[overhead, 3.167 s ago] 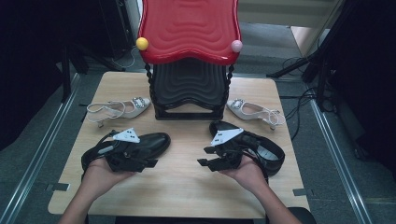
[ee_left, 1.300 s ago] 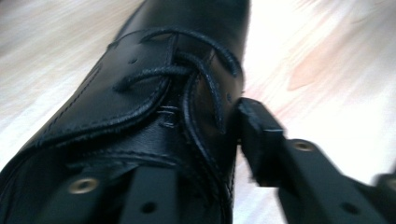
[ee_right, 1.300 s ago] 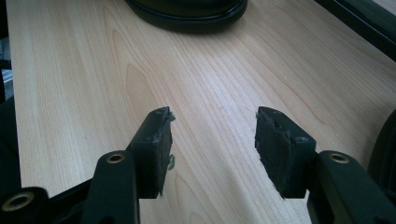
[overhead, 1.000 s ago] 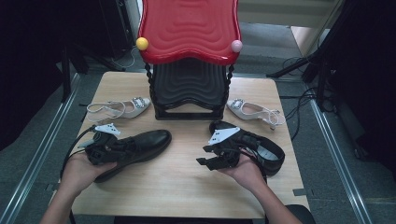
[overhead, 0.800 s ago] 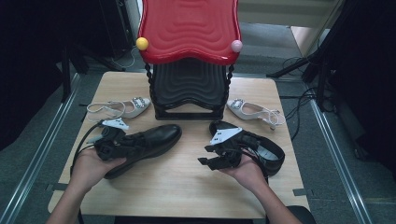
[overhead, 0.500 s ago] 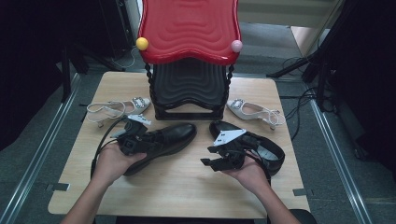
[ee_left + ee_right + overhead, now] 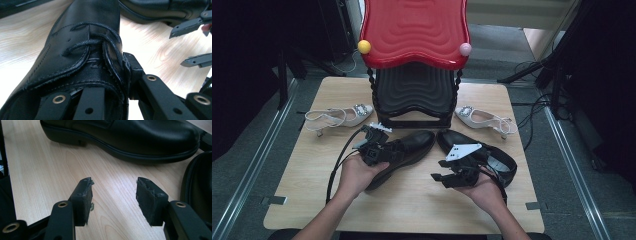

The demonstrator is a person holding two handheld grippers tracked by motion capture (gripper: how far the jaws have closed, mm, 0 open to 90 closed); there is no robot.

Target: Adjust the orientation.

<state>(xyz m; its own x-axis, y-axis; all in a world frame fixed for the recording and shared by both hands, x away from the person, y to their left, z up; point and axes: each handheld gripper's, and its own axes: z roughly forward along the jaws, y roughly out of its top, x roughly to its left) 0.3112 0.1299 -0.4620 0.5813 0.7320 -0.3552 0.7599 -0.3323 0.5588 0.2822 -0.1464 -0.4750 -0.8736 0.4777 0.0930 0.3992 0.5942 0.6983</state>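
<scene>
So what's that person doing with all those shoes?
A person is working at the wooden table with a gripper in each hand. The left gripper is clamped on the side of a black lace-up shoe, whose toe points toward the middle of the table. The right gripper is open and holds nothing, beside the other black shoe. Two silver sandals lie on either side of a black and red rack at the back.
</scene>
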